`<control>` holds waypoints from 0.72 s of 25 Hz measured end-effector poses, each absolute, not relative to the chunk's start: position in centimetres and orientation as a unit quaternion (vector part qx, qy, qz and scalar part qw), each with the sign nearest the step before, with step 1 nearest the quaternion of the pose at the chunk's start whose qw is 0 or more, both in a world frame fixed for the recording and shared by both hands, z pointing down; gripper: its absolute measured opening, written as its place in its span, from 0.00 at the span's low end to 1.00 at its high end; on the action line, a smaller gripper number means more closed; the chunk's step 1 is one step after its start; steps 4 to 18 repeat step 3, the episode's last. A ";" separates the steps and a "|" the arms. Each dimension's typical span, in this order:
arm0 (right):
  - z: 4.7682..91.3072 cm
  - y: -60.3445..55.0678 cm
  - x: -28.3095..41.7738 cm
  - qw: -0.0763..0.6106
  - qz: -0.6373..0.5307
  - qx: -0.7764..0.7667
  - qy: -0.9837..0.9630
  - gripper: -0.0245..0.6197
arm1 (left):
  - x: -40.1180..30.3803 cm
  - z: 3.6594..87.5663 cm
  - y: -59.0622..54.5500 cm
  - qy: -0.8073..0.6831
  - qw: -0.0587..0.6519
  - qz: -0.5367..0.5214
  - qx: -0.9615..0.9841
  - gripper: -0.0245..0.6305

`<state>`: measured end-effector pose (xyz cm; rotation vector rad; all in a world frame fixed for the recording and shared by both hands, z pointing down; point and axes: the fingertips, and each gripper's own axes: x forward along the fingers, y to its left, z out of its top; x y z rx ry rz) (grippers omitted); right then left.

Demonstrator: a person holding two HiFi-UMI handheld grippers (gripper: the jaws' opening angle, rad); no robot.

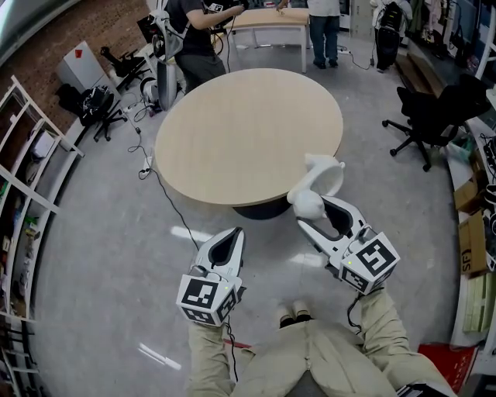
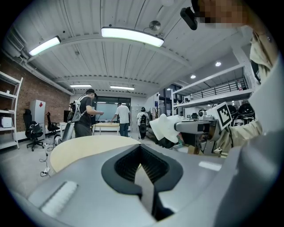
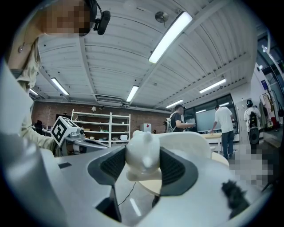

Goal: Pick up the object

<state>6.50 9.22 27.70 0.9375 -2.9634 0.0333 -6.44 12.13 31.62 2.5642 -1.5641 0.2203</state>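
Observation:
The object is a white moulded piece with a rounded knob at one end and a cup-like bowl at the other (image 1: 322, 177). My right gripper (image 1: 308, 209) is shut on its knob and holds it in the air by the near right edge of the round wooden table (image 1: 248, 132). In the right gripper view the white object (image 3: 144, 153) fills the space between the dark pads (image 3: 175, 170). My left gripper (image 1: 235, 234) hangs lower over the grey floor, shut, with nothing in it. The left gripper view shows that gripper (image 2: 141, 153) with its tips together, and the white object (image 2: 165, 128) off to its right.
A black office chair (image 1: 434, 116) stands right of the table, with cardboard boxes (image 1: 473, 233) beyond it. White shelving (image 1: 31, 194) lines the left wall. A cable (image 1: 167, 198) trails across the floor. People (image 1: 194, 35) stand at a far desk (image 1: 267, 19).

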 end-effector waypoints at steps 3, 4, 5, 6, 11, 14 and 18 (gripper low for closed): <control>28.2 9.3 7.2 0.016 0.009 0.302 -0.953 0.41 | -5.7 32.1 12.2 -0.518 0.063 0.073 0.850 0.04; 28.2 9.3 7.2 0.016 0.009 0.302 -0.953 0.41 | -5.7 32.1 12.2 -0.518 0.063 0.073 0.850 0.04; 28.2 9.3 7.2 0.016 0.009 0.302 -0.953 0.41 | -5.7 32.1 12.2 -0.518 0.063 0.073 0.850 0.04; 28.2 9.3 7.2 0.016 0.009 0.302 -0.953 0.41 | -5.7 32.1 12.2 -0.518 0.063 0.073 0.850 0.04; 28.2 9.3 7.2 0.016 0.009 0.302 -0.953 0.41 | -5.7 32.1 12.2 -0.518 0.063 0.073 0.850 0.04; 28.2 9.3 7.2 0.016 0.009 0.302 -0.953 0.41 | -5.7 32.1 12.2 -0.518 0.063 0.073 0.850 0.04; 28.2 9.3 7.2 0.016 0.009 0.302 -0.953 0.41 | -5.7 32.1 12.2 -0.518 0.063 0.073 0.850 0.04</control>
